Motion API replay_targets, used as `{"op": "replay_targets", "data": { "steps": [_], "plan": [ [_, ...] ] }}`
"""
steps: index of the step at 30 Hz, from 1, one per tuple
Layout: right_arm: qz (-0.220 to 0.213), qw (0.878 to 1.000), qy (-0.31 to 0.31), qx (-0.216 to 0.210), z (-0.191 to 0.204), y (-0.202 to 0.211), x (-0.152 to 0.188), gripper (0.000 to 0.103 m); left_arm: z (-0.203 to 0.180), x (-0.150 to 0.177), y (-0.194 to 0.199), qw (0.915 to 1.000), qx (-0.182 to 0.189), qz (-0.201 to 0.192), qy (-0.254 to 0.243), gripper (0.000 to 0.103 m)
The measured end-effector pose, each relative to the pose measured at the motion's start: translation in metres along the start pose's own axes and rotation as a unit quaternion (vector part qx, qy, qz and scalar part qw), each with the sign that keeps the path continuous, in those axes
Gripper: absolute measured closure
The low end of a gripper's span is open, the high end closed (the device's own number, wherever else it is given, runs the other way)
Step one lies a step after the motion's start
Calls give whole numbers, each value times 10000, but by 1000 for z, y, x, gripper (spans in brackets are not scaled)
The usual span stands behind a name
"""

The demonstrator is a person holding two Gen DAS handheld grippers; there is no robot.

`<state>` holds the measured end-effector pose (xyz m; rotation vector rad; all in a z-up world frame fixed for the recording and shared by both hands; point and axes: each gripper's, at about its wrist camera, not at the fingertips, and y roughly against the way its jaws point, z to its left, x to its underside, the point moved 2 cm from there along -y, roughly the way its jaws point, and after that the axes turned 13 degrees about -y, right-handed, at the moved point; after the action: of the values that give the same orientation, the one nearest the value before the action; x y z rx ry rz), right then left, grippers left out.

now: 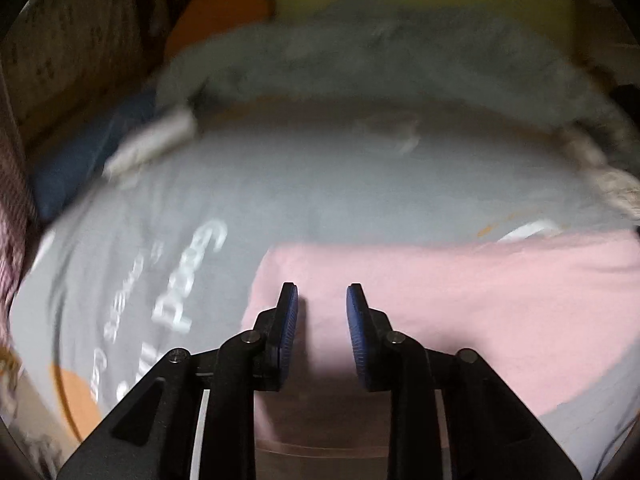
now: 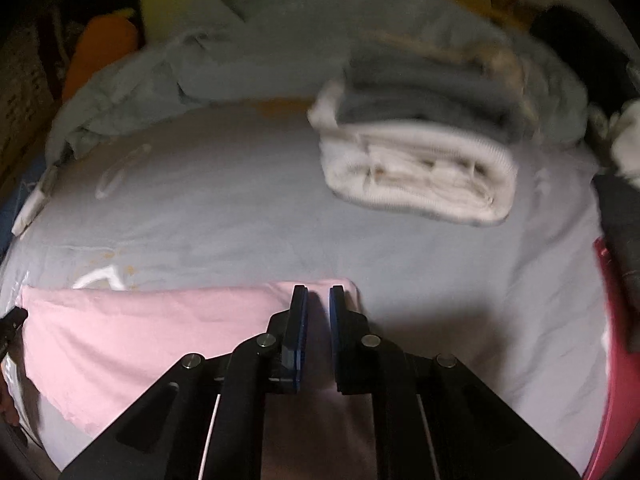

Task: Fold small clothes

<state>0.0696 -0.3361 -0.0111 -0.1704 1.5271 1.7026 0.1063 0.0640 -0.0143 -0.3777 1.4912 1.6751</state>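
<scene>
Both claws hovered over the pink cloth (image 1: 460, 304) on the bed (image 2: 240, 216): left claw (image 1: 322, 294) released, right claw (image 2: 318, 294) nearly clenched, grasping nothing visible. Pinching matching corners would fold it evenly.

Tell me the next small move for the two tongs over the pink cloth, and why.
Probably close the left tongs on the pink cloth: they stand open over its left end, while the right tongs are nearly shut at its right corner. Both ends must be held before folding it over.
</scene>
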Motion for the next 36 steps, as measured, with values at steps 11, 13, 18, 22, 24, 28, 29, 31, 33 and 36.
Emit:
{"op": "replay_targets", "data": {
  "steps": [11, 13, 18, 22, 24, 28, 29, 31, 33, 36],
  "plan": [
    [268, 9933, 497, -1009, 84, 5, 68, 94, -78, 18, 17, 9898, 1033, -411, -890, 73],
    [251, 9928, 633, -982, 84, 0, 72, 94, -81, 34, 10, 9912, 1009, -118, -843, 73],
    [269, 9938, 370, -1009, 72, -9, 60, 94, -82, 39, 14, 9921, 996, -90, -754, 73],
    [112, 9928, 201, -1173, 66, 6, 54, 90, -69, 39, 22, 9911, 1263, -250, -329, 72],
    [114, 9872, 264, -1570, 71, 17, 56, 90, -64, 38, 26, 9899, 1361, -328, -245, 66],
    [481, 9801, 651, -1815, 91, 9, 77, 87, -61, 48, 16, 9910, 1336, -17, 9, 64],
    [525, 9818, 756, -1663, 94, 2, 86, 87, -58, 52, 18, 9898, 1410, -6, 212, 64],
    [370, 9835, 931, -1508, 99, 1, 93, 87, -57, 59, 21, 9898, 1401, -1, 255, 64],
    [304, 9842, 1082, -1368, 105, 5, 93, 85, -58, 63, 27, 9912, 1304, 6, 240, 64],
    [8, 9842, 938, -1504, 106, 25, 89, 68, -41, 74, 40, 9781, 1740, 10, 1141, 54]
  ]
}}
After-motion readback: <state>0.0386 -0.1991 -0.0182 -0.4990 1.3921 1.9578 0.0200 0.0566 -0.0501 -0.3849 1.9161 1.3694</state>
